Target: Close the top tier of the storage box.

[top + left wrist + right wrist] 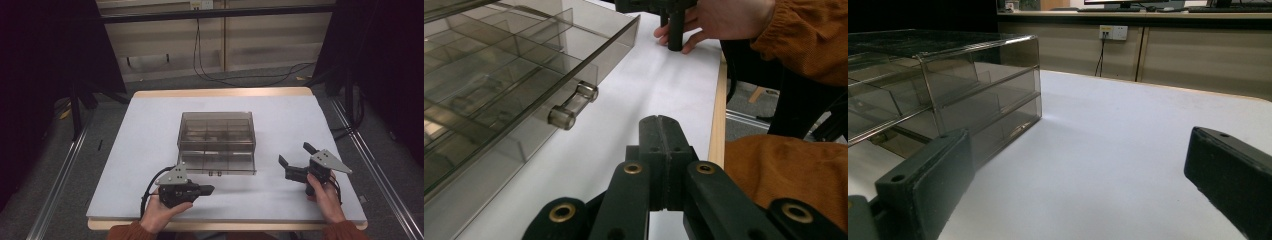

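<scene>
Drawer box (217,142): mid-table, bottom drawer out, handle (573,105) toward near edge.
Left gripper (207,190): jaws together, empty, beside handle, likely to push.
Right gripper (296,154): jaws wide, empty, waiting near right edge.

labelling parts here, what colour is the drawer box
Smoky, see-through grey-brown; the drawer box shows best in the left gripper view.

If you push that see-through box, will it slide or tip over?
Probably slide: the box is low and wide, sitting flat on the smooth table. It looks like thin, stiff plastic with nothing visible inside, so likely light. Its drawer may move first.
</scene>
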`<state>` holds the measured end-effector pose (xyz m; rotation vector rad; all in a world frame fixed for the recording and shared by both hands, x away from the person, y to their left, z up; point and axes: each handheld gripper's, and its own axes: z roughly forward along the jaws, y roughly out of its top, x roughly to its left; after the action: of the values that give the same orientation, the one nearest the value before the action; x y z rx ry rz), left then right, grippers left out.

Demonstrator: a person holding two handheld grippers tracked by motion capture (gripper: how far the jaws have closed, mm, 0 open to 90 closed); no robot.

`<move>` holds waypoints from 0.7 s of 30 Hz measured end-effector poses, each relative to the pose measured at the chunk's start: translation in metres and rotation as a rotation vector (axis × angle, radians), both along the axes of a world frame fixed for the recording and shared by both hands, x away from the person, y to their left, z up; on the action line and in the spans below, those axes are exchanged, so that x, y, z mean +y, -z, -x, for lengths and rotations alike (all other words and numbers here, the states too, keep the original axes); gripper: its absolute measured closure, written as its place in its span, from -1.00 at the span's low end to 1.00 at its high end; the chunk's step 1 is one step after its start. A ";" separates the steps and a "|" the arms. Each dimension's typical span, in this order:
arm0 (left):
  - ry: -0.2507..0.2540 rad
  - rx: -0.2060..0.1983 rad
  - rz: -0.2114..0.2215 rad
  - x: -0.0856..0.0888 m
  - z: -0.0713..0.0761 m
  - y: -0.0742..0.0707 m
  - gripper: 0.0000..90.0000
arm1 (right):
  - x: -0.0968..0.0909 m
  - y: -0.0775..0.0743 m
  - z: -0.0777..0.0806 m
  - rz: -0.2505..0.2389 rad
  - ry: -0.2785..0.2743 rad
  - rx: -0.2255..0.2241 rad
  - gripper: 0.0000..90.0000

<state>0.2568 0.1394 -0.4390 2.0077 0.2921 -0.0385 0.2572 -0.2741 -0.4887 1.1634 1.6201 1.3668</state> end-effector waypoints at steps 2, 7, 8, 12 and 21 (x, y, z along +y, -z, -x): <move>-0.007 0.002 0.000 -0.001 -0.001 0.000 1.00 | 0.000 0.000 0.000 0.000 0.002 0.001 -1.00; -0.022 -0.006 -0.014 -0.007 -0.006 0.000 1.00 | 0.000 0.000 0.000 -0.003 0.004 0.002 -1.00; -0.032 -0.004 -0.015 -0.009 -0.009 0.000 1.00 | 0.000 0.000 0.000 -0.002 0.006 0.001 -1.00; -0.050 -0.003 -0.030 -0.012 -0.016 0.004 1.00 | 0.000 0.000 0.000 0.002 0.004 0.000 -1.00; -0.081 -0.024 -0.044 -0.021 -0.020 0.008 1.00 | 0.000 0.000 0.000 0.001 0.003 0.000 -1.00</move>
<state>0.2765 0.1188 -0.4467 2.0362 0.3615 0.0437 0.2575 -0.2741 -0.4887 1.1644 1.6184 1.3640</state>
